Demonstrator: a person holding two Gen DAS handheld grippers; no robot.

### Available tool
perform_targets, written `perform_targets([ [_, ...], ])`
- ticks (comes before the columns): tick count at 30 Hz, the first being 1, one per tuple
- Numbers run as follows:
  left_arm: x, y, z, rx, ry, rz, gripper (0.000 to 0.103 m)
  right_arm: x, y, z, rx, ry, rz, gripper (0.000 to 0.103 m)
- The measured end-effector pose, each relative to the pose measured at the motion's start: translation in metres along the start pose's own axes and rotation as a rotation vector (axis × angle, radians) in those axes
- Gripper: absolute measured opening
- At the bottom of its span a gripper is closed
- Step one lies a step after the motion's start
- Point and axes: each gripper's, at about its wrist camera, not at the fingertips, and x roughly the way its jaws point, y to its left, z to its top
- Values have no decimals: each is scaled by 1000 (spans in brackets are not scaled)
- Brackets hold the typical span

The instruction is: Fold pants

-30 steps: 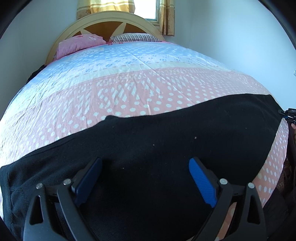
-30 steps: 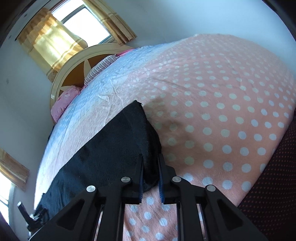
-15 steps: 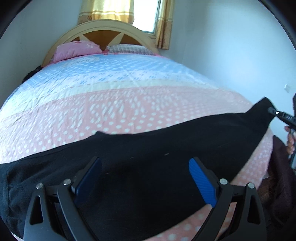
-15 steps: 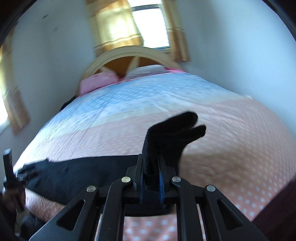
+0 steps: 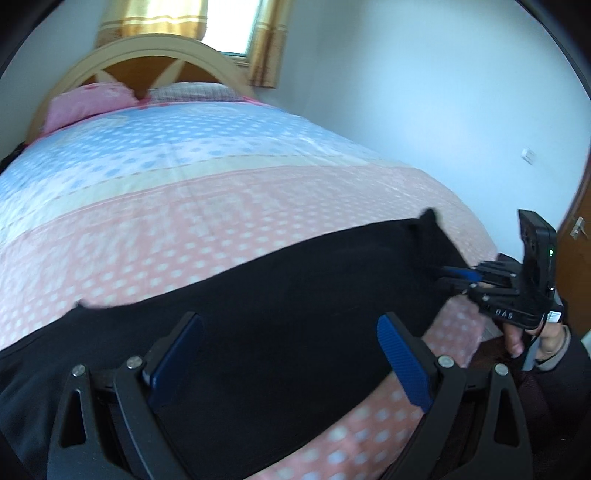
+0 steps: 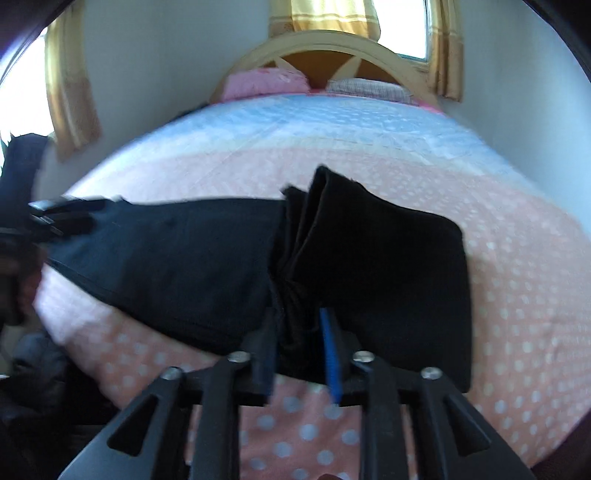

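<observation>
Black pants (image 5: pixel 280 295) lie across the foot end of a bed (image 5: pixel 207 206), stretched from side edge to side edge over a quilt (image 6: pixel 517 266) printed with white dots on pink near the foot, a cream band across the middle, and pale blue toward the head. In the right wrist view one end of the pants is turned up and back over the rest, forming a raised fold near the middle of the foot edge. The right gripper (image 6: pixel 301 345) is pressed together on a bunch of that black cloth; seen from the left wrist view it (image 5: pixel 456 275) grips the cloth's end near the bed's right edge, held by a hand (image 5: pixel 524 338). The left gripper (image 5: pixel 291 356) hangs over the pants near the foot edge, its blue pads (image 5: pixel 404 363) spread wide with nothing between them. At the head of the bed stand a pale arched wooden headboard (image 5: pixel 155 59), a pink pillow (image 5: pixel 88 103) and a striped pillow (image 5: pixel 195 90). Behind these, yellow curtains (image 5: pixel 151 16) frame a bright window (image 6: pixel 417 26); the walls (image 5: pixel 424 92) are plain white, and a brown door (image 5: pixel 576 243) shows at the right.
</observation>
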Motion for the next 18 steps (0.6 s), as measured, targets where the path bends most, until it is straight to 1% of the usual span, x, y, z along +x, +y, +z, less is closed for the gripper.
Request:
perform_targets([
  [1, 6, -8, 4, 6, 6, -28, 97, -8, -7, 1, 41, -33, 83, 36],
  [2, 12, -16, 8, 10, 11, -57, 97, -13, -12, 3, 64, -60, 125, 38],
  [4, 25, -31, 15, 14, 29, -106, 96, -24, -27, 2, 126, -134, 199, 39],
  [5, 31, -38, 18, 17, 35, -124, 96, -28, -33, 0, 156, -162, 208, 39],
  [7, 48, -54, 24, 19, 57, -164, 93, -32, -45, -3, 234, -207, 203, 39],
  [9, 67, -69, 30, 10, 86, -191, 91, -35, -59, -5, 308, -241, 174, 39],
  [10, 73, -74, 32, 6, 94, -198, 90, -35, -66, -6, 342, -254, 151, 39],
  [13, 96, -88, 38, 1, 124, -203, 85, -34, -82, -10, 424, -269, 128, 39],
  [14, 102, -92, 40, -2, 131, -203, 82, -34, -87, -9, 441, -272, 120, 39],
  [18, 111, -107, 45, -5, 128, -215, 81, -37, -94, -7, 465, -298, 98, 39],
])
